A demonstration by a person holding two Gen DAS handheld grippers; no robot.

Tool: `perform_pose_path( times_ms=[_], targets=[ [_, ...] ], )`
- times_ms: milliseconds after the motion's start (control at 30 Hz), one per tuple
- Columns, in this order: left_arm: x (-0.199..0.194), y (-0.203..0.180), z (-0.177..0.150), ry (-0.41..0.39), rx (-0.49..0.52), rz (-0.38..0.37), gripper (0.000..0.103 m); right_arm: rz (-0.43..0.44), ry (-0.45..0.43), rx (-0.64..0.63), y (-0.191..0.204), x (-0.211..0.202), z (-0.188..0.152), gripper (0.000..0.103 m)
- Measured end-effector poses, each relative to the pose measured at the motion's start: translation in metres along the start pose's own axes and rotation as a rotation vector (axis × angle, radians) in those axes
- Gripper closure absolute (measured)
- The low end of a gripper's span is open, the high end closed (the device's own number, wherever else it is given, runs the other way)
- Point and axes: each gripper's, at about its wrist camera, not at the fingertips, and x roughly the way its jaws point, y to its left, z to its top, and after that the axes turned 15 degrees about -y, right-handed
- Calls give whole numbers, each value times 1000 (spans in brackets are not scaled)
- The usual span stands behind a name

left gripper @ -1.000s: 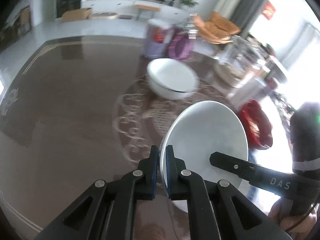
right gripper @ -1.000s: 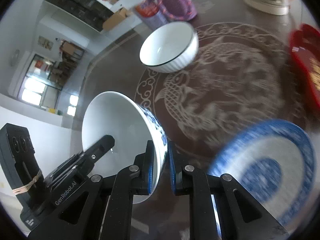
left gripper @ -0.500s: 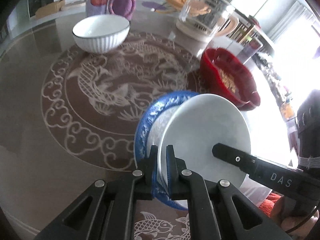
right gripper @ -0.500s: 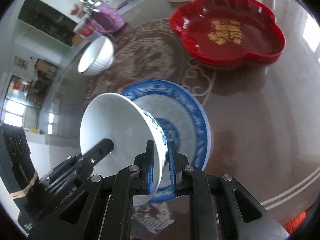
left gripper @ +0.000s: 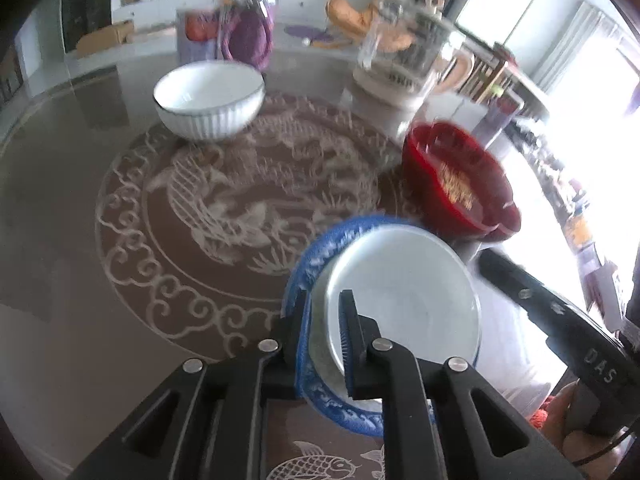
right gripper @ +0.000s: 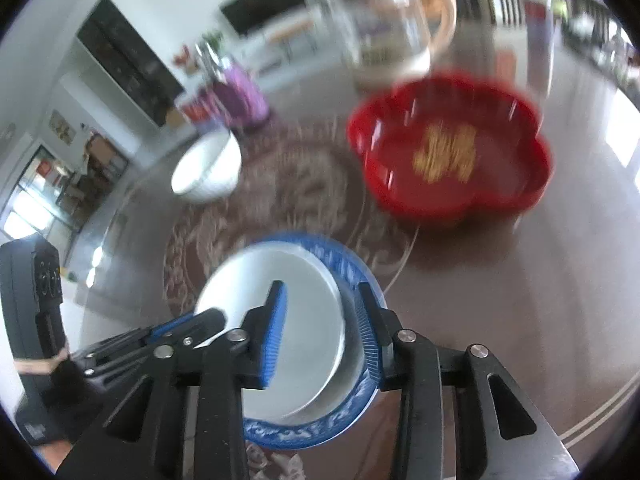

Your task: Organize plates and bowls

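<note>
The white porcelain bowl with blue outer pattern sits inside the blue-rimmed round plate on the brown glass table with a pale carp-and-scroll medallion, at the medallion's near rim. The left gripper reaches in low from the near edge, its black fingers parted a little, one on either side of the bowl's near wall; the blur hides whether the pads touch it. The right gripper comes in from the opposite side of the bowl, tilted down, with its fingers spread wide: the blue-padded finger lies over the bowl's white interior and the other stands outside the wall above the plate's rim, clear gaps on both sides. A ribbed white bowl with a dark rim stands at the medallion's far edge, well apart, and a red flower-shaped lacquer dish sits near the plate towards the table's right edge, before a glass kettle.
</note>
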Motion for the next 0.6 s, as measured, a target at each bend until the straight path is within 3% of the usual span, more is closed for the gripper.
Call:
perform_pose_path(
  times_ms=[33,100,133,200,300,433,600],
  targets=[
    [-9,3,2,-33,4,4,67,-22,-58,-36,3,-10,1,44],
    [-32,15,3,-122,6,56,24,-104,-202,-106,8,-39,-5,34],
    [-40,20,2,-156,1,80,19,-130,-236,-116,8,-46,-9,34],
    [-54,37,-4,-215,-21,136,17,-185,-295,-114,3,-60,-25,33],
    [-52,62,-17,-207,-61,196,17,-255,-315,-96,-10,-66,-45,33],
    [-35,87,-42,-148,-111,276,17,-300,-216,9,-41,-51,-55,33],
    [-22,95,-60,-111,-110,325,17,-333,-202,75,-61,-51,-59,33]
  ],
)
